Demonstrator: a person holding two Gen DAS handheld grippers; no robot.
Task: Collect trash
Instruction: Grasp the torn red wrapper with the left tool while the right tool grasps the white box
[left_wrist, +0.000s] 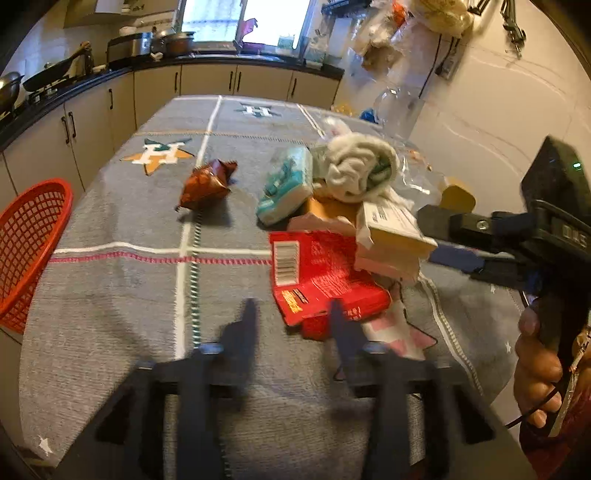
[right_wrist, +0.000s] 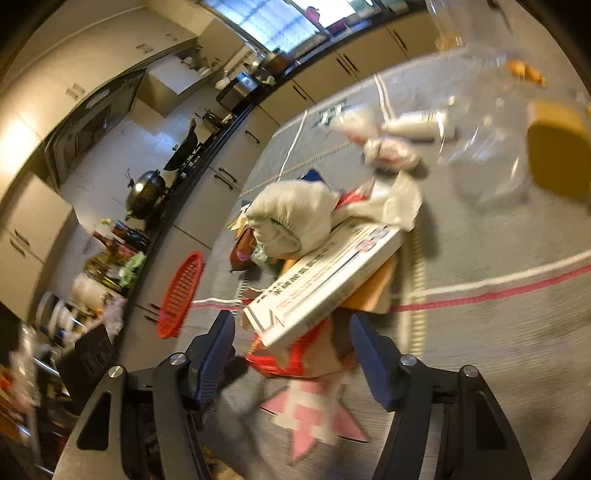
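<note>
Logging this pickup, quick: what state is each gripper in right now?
Left gripper: open, nothing held, jaws over the edge of the red packet.
Right gripper: open, jaws either side of the white box, not gripping it.

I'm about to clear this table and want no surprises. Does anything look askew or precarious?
Yes. The white box lies tilted across the trash heap, one end jutting out over the red packet, with a rolled cloth bundle perched above it. The brown snack wrapper lies apart, crumpled.
</note>
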